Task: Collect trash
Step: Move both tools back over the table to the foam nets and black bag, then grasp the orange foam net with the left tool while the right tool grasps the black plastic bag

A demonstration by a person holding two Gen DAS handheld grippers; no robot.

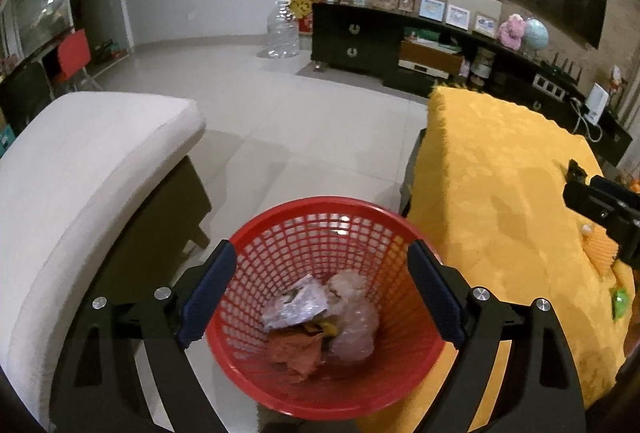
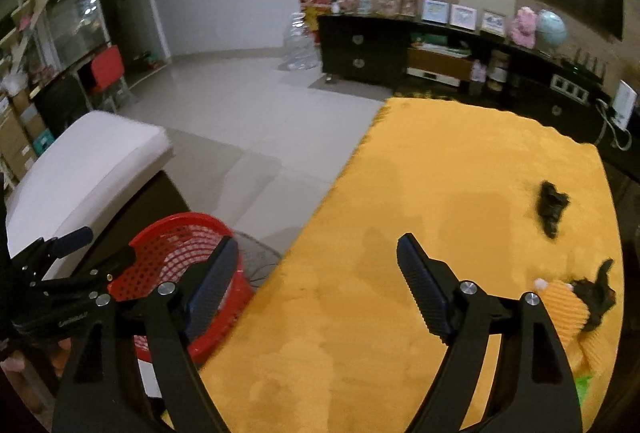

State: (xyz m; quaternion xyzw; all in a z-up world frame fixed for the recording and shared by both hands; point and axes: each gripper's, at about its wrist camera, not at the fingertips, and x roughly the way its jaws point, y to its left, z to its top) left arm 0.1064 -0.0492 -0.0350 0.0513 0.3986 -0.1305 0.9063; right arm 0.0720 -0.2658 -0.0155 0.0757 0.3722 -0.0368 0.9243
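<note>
Left wrist view is looking straight down into a red mesh basket point(image 1: 332, 309) standing on the tiled floor point(image 1: 304, 137), between a white cushioned seat point(image 1: 92, 169) and the yellow-covered table point(image 1: 508, 201). The left gripper point(image 1: 322, 297) is hovering over the basket with its jaws spread wide and gripping nothing. Crumpled wrappers point(image 1: 316, 321) are lying at the basket's bottom, so part of the collecting looks done. The basket is sitting just beside the table edge, probably so trash can be carried across quickly. The right gripper is poking in at the far right edge.

Right wrist view is showing the right gripper point(image 2: 316, 285) hanging above the table's near left part, jaws released and empty. Remaining trash is lying toward the table's right side: a dark crumpled scrap point(image 2: 552, 203), another dark scrap point(image 2: 596, 297) touching a ridged orange paper cup point(image 2: 566, 309), and a green bit point(image 2: 585, 381) near the bottom corner. Bare cloth between gripper and scraps is leaving open room for a reach; the scraps are resting near the right edge, so a push might knock them off.
</note>
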